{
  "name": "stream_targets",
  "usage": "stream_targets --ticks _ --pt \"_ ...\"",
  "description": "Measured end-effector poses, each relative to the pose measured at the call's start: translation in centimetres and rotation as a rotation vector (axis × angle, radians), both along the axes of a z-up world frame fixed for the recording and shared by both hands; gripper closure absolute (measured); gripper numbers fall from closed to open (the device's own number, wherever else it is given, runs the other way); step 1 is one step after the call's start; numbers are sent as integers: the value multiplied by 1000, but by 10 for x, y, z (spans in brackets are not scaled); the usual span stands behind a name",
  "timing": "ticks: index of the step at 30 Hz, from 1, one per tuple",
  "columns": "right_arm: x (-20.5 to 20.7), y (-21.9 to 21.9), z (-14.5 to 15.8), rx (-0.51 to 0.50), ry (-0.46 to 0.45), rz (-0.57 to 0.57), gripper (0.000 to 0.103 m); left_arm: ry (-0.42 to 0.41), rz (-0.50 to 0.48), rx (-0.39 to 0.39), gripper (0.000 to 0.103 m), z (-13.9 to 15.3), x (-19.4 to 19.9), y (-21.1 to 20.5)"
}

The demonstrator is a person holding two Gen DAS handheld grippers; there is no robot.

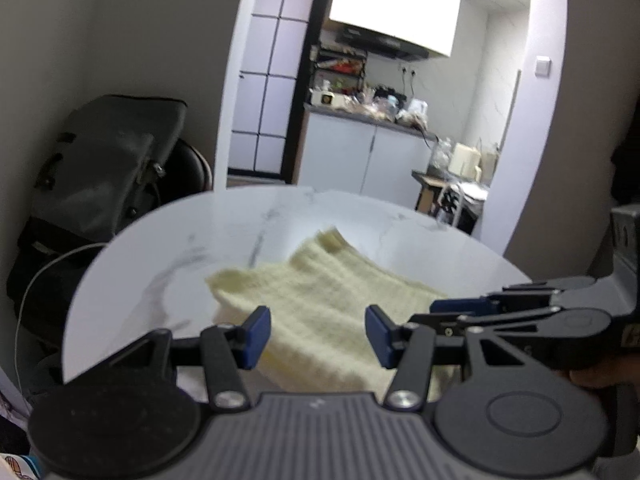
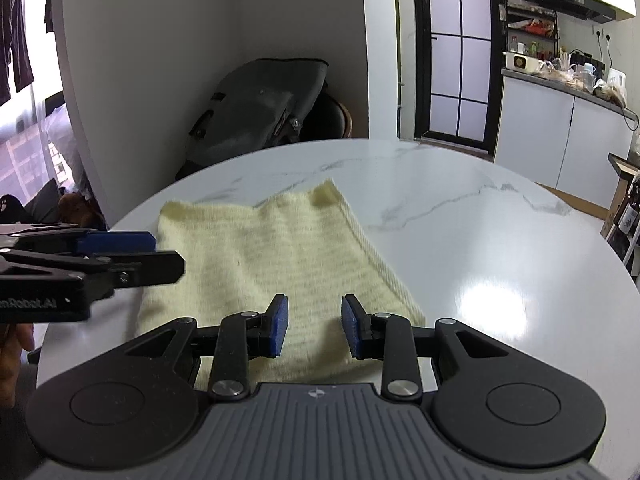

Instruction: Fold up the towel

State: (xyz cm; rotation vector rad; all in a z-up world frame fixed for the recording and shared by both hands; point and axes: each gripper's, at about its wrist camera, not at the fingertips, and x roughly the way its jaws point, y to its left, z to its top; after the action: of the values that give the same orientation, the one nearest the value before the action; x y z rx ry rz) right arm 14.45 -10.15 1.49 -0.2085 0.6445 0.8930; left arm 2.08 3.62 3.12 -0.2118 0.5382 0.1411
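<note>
A pale yellow waffle-weave towel (image 1: 320, 300) lies folded on the round white marble table (image 1: 240, 224); it also shows in the right wrist view (image 2: 272, 248). My left gripper (image 1: 318, 336) is open and empty, held just above the towel's near part. My right gripper (image 2: 314, 326) is open and empty above the towel's near right edge. The right gripper shows side-on at the right of the left wrist view (image 1: 460, 306). The left gripper shows at the left of the right wrist view (image 2: 120, 256), over the towel's left edge.
A dark bag (image 2: 256, 108) rests on a chair behind the table by the wall. A kitchen counter with clutter (image 1: 372, 110) and a black-framed glass door (image 2: 456, 52) lie beyond. The marble table top (image 2: 480, 240) extends to the right of the towel.
</note>
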Motion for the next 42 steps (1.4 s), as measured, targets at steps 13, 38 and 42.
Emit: stream_targets --ticks 13,38,42 --pt "-7 -13 -7 -5 -37 24 68 116 24 63 39 -20 -1 -8" --pt "6 -54 -4 64 32 -63 67 51 -31 115 64 -12 26 -19" --pt "1 -56 -4 66 26 -64 67 21 -41 110 64 -3 25 -23"
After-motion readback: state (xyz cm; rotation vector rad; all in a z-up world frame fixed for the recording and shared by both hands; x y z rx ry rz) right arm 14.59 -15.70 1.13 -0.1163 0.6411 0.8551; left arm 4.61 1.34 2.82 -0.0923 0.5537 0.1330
